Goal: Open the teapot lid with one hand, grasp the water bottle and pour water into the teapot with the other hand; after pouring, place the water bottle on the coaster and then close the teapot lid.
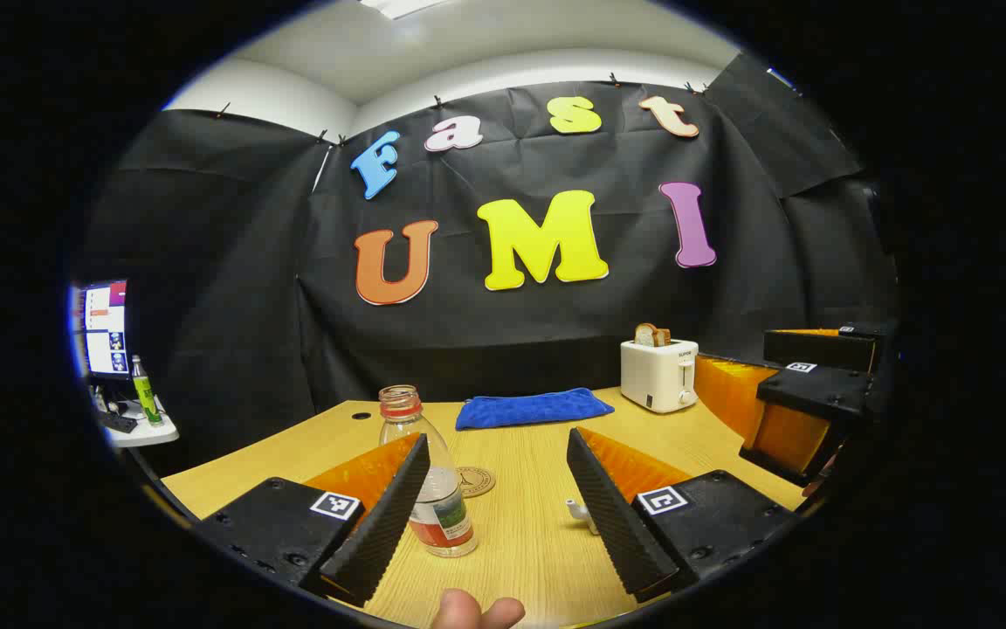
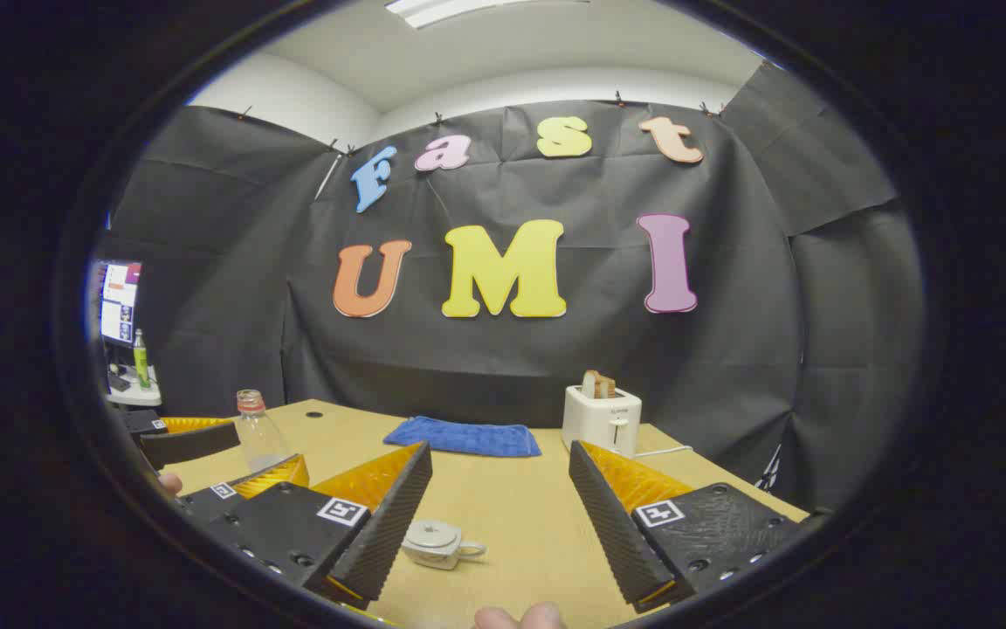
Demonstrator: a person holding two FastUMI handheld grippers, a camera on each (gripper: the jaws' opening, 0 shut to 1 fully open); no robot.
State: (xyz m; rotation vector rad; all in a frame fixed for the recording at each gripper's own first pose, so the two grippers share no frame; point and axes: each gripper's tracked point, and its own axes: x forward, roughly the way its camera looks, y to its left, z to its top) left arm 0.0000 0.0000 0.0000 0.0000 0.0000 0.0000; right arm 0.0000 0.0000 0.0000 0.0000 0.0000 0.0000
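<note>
Fingertips of the person (image 1: 477,610) show at the near edge of the left gripper view, just behind the left gripper (image 1: 499,498). Its jaws stand wide apart and hold nothing. The water bottle (image 1: 430,476) stands upright on the wooden table (image 1: 529,542), touching or just beside the inner face of the left finger; I cannot tell which. It has no cap, and water fills only the lower part. It is clear thin plastic with a label band low on the body, so I judge it light, smooth and easy to dent. A hold on the middle of the body, above the label, seems safest, with a mild squeeze. A round coaster (image 1: 474,481) lies flat just behind it.

In the right gripper view, the right gripper (image 2: 499,515) is also wide open and empty. The small pale teapot (image 2: 435,542) sits near between its fingers, closer to the left one, with the lid on. It looks like glazed ceramic: hard, slippery and breakable. The small knob on top is probably the place to pinch.

Far off lie a soft blue towel (image 2: 463,436) and a white toaster (image 2: 601,418) with bread.
</note>
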